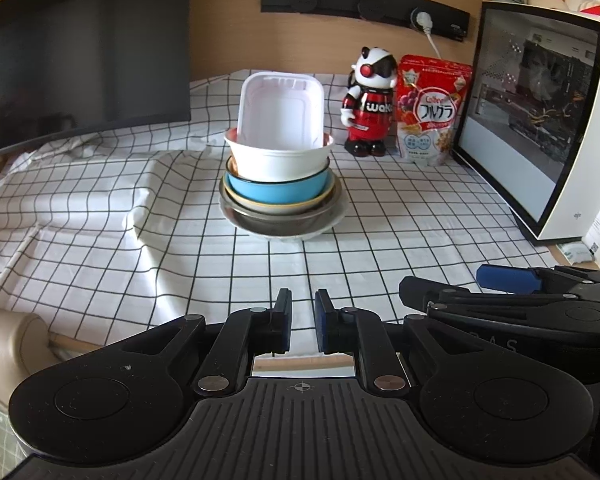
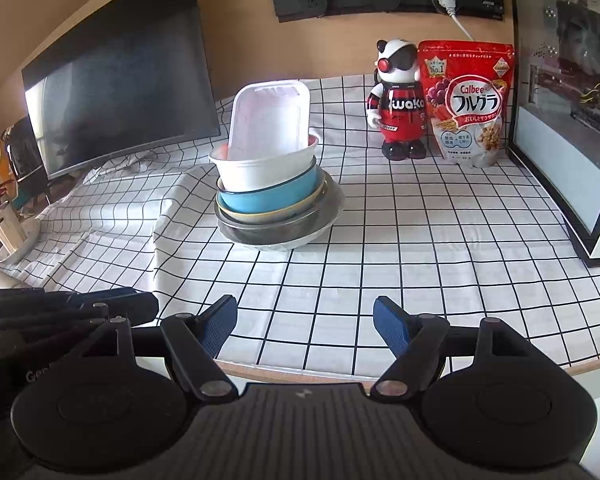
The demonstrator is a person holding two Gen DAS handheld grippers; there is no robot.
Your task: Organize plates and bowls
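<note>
A stack of dishes stands mid-table. A white rectangular tray (image 1: pixel 280 110) (image 2: pixel 269 120) leans upright in a white bowl (image 1: pixel 278 162) (image 2: pixel 260 170). Under it nest a blue bowl (image 1: pixel 276 192) (image 2: pixel 268 196), a beige bowl (image 1: pixel 260 207), a steel bowl (image 1: pixel 276 222) (image 2: pixel 260 232) and a white plate (image 1: pixel 332 220) at the bottom. My left gripper (image 1: pixel 303 300) hovers over the cloth well in front of the stack, shut with nothing between its fingers. My right gripper (image 2: pixel 305 312) is beside it, equally far back, open and holding nothing.
A checked cloth (image 1: pixel 380 232) covers the table, wrinkled at the left. A dark monitor (image 2: pixel 116 92) stands back left. A toy robot (image 1: pixel 368 104), a red cereal bag (image 1: pixel 432 112) and a white PC case (image 1: pixel 540 120) stand to the right. A potted plant (image 2: pixel 4 216) sits far left.
</note>
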